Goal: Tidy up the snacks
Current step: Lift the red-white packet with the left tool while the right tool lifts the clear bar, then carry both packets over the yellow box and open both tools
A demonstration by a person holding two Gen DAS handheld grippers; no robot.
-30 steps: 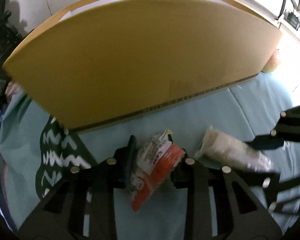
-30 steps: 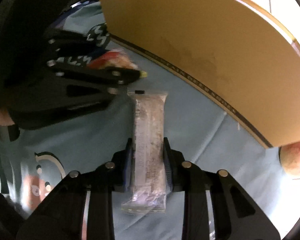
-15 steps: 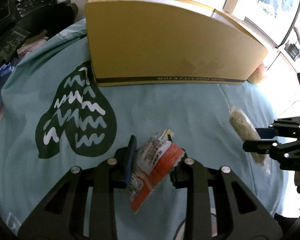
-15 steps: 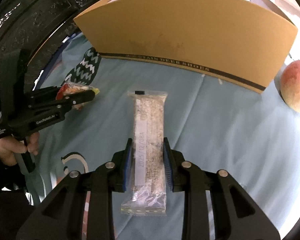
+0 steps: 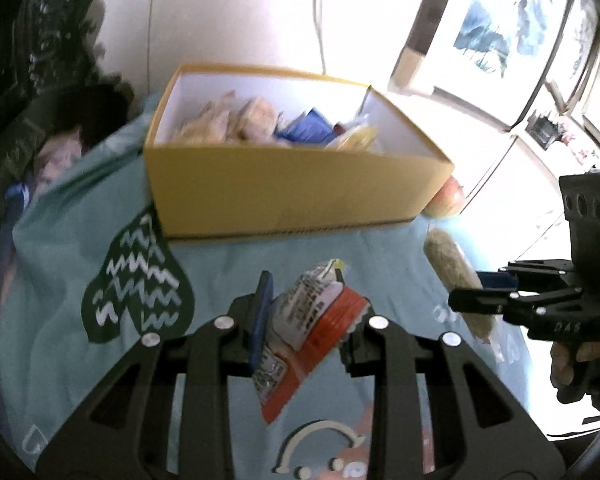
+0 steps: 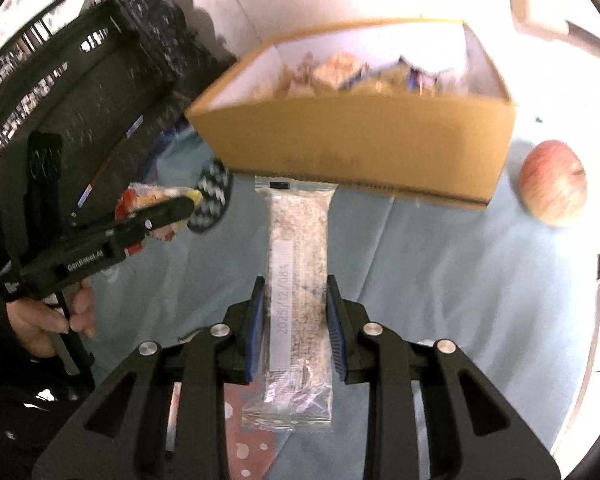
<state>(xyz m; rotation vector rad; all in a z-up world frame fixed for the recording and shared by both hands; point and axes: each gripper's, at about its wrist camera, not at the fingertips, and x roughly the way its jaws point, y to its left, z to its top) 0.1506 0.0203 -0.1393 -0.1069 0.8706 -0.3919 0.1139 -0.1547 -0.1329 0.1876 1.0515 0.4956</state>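
My left gripper (image 5: 306, 308) is shut on a red and white snack packet (image 5: 308, 320), held in the air above the teal cloth. My right gripper (image 6: 296, 312) is shut on a long clear oat bar (image 6: 298, 264), which sticks out forward past the fingers. Ahead of both stands an open yellow cardboard box (image 5: 292, 184) with several wrapped snacks inside (image 5: 260, 120). In the left wrist view the right gripper (image 5: 476, 300) shows at the right with the oat bar (image 5: 456, 276). The right wrist view has the left gripper (image 6: 172, 210) at the left with its packet (image 6: 140, 200).
A red apple (image 6: 554, 182) lies on the teal cloth (image 6: 440, 260) right of the box (image 6: 360, 140). Dark carved furniture (image 6: 80, 92) stands at the left. A person's hand (image 6: 56, 316) holds the left gripper's handle. White wall and framed pictures (image 5: 496, 28) lie behind.
Both grippers have risen and drawn back from the box with their snacks still held. The box's open top and the snacks inside have come into view.
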